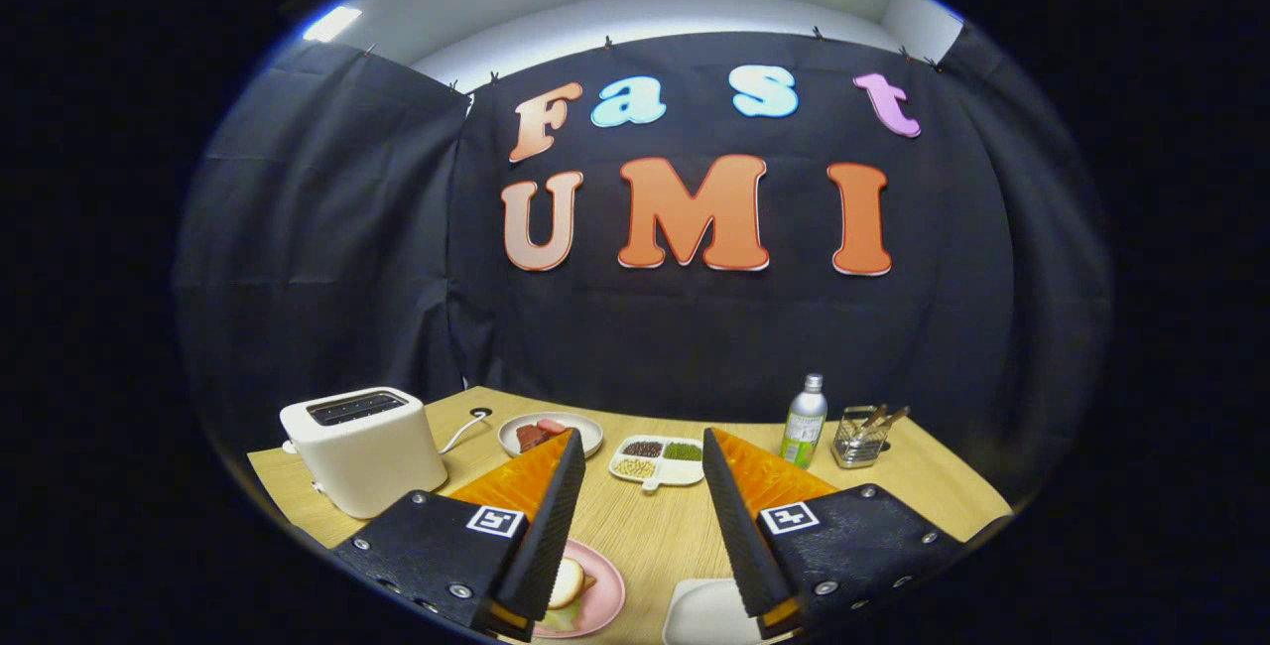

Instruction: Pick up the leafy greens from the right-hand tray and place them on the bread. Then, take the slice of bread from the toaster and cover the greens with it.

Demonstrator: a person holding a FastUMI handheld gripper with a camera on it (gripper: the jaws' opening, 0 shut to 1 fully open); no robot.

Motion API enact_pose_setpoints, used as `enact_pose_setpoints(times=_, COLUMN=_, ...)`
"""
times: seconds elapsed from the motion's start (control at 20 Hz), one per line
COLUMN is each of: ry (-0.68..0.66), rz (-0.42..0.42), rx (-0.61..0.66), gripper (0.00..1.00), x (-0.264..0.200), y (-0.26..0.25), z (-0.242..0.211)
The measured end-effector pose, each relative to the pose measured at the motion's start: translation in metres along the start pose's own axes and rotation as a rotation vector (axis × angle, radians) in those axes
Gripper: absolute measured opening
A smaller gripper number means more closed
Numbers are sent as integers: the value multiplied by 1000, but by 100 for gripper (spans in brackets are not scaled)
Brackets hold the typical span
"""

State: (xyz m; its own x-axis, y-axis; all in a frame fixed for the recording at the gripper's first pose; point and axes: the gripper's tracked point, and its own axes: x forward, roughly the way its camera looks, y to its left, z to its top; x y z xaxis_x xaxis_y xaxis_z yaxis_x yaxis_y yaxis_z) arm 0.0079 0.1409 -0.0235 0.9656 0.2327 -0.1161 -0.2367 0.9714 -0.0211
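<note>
While the tool [635, 486] is standing open and empty, the toaster [362, 447] is lying far-left, the pink plate [603, 595] near-left.

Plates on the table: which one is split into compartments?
The white dish just beyond the open jaws, holding dark, green and pale fillings in separate sections. The round plate left of it and the pink plate under the left jaw are undivided.

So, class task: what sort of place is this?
Probably a staged kitchen table in a cloth-walled booth: a toaster, plates of food such as the pink plate, and a bottle. The gripper fingers are open above the table.
</note>
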Motion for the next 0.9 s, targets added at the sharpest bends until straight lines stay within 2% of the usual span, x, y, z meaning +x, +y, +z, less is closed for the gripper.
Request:
enact_pose_setpoints(times=0.2, ry=-97, rz=-30, rx=-18, gripper=83, x=-7, y=-2, z=24)
enact_pose_setpoints(times=0.45, ry=-133, rz=-23, rx=-21, gripper=92, x=-11, y=6, z=29)
enact_pose_setpoints(times=0.9, ry=-156, rz=-1, rx=-52, gripper=96, x=-16, y=20, z=32)
